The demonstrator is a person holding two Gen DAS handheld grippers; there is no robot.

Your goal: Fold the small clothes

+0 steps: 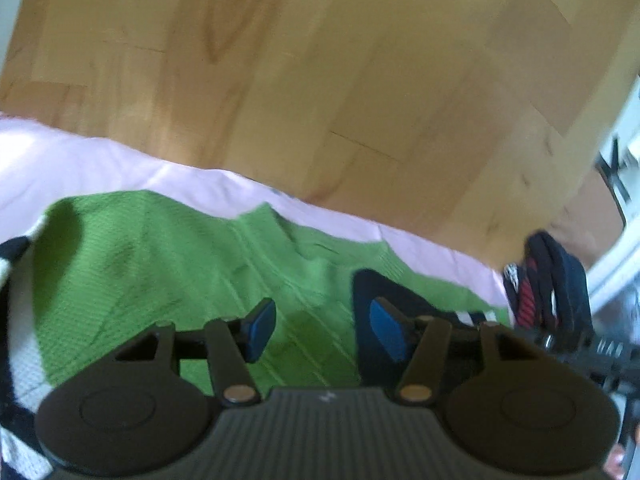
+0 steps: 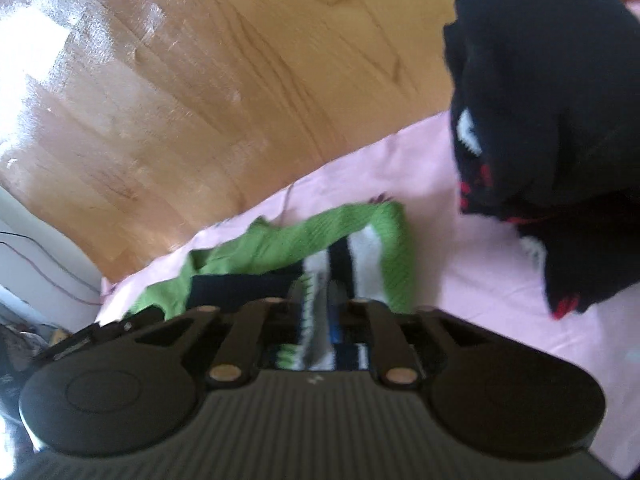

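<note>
While the left gripper [image 1: 324, 330] gapes wide over the green garment [image 1: 168, 256] at lower frame, the right gripper [image 2: 320, 316] pinches that garment's striped edge.

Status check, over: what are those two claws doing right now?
Left gripper open over green sock. Right gripper shut on it. Black socks alongside, clear.

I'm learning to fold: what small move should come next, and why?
Probably close the left claw on the green sock. It hangs open right over the knit, while the right claw looks already shut on the sock's striped end, so a second grip would let the fold start.
</note>
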